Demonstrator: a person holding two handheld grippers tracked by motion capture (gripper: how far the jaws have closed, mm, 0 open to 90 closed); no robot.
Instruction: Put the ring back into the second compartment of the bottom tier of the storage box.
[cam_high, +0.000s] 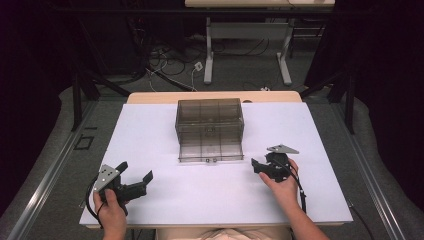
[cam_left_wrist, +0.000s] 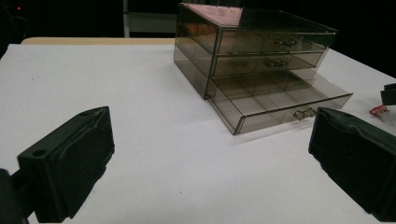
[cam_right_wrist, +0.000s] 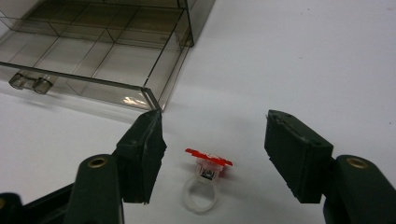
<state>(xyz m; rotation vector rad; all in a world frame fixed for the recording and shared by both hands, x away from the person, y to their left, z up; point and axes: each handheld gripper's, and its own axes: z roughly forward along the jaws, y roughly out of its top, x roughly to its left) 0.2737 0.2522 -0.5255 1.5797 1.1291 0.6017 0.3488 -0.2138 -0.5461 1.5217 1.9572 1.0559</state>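
a small clear plastic ring with a flat red top (cam_right_wrist: 205, 179) lies on the white surface (cam_high: 150, 135), just off the front corner of the smoky transparent plastic three-drawer organiser (cam_high: 210, 127), whose bottom drawer (cam_left_wrist: 275, 100) is pulled out and shows bare divided compartments, likely so the ring can go in. the right gripper (cam_right_wrist: 212, 154) is set low over the ring with a jaw on either side, neither pad touching it, so the jaws are spread but fairly narrow, placed to pinch the ring's band (the red top faces up and away from the pads). the left gripper (cam_high: 134, 175) rests well apart at the near left of the surface, jaws spread wide with nothing between them, seemingly parked there to leave the drawer's front free.
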